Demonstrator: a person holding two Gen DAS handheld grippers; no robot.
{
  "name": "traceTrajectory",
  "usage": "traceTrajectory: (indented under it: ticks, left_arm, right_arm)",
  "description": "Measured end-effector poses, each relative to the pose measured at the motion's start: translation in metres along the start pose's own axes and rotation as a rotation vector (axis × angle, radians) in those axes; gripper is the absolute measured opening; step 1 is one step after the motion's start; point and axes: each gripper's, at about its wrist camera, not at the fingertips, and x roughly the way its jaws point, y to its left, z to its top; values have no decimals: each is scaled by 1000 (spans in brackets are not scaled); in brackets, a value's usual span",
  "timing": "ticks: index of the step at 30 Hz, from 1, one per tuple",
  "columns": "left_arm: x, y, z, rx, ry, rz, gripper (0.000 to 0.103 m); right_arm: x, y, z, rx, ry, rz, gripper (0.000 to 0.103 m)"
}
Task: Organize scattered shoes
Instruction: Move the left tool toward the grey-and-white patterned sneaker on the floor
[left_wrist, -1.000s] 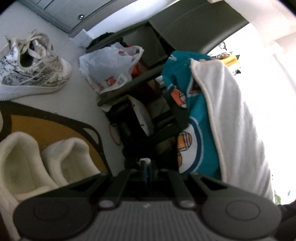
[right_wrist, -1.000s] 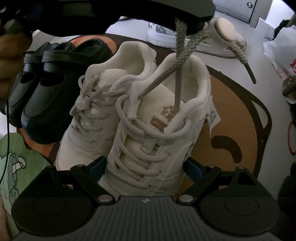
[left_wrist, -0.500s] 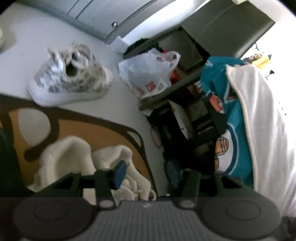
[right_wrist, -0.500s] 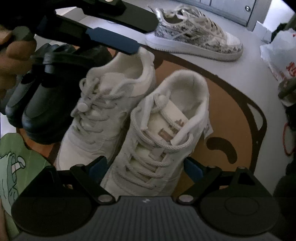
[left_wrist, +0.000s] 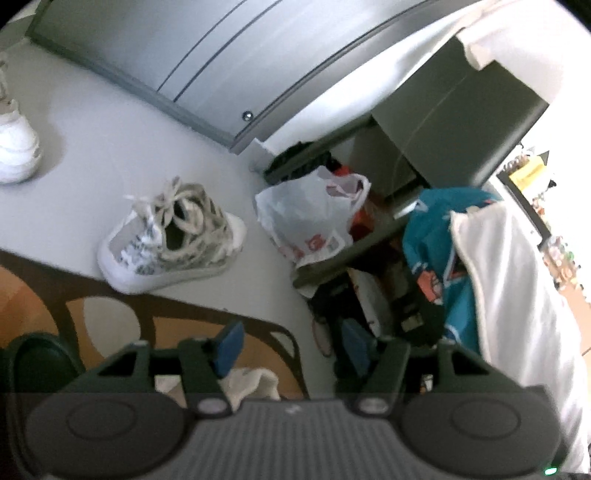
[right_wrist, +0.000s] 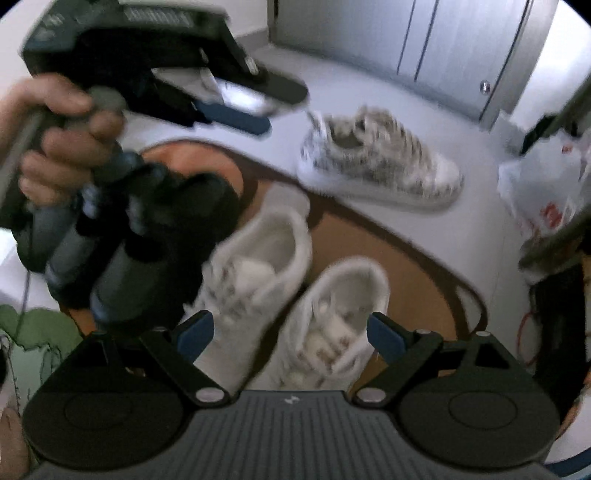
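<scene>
White pair (right_wrist: 295, 295) parked side by side on the brown mat (right_wrist: 417, 280), near centre; patterned sneaker (right_wrist: 380, 166) loose on the grey floor beyond, likely next. Left gripper (left_wrist: 288, 347) just been opening, nothing between; right gripper (right_wrist: 288, 336) wide, empty. Plastic bag (left_wrist: 306, 218) crowding far right, black shoes (right_wrist: 122, 258) left

Sneaker pair (right_wrist: 295, 295) side by side on mat (right_wrist: 424, 273); patterned sneaker (right_wrist: 380, 166) on floor behind.
</scene>
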Motion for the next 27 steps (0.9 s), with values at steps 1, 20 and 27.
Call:
traceTrajectory:
  ticks: [1, 20, 27]
  left_arm:
    - [0, -1, 1, 2, -4, 7, 62]
    - [-25, 76, 22, -232, -185, 130, 55]
    - [-9, 80, 49, -296, -267, 60, 52]
  right_arm:
    - [-7, 0, 8, -2, -26, -10, 93]
    - [1, -12, 19, 158, -293, -31, 93]
    - [17, -24, 18, 193, -337, -38, 94]
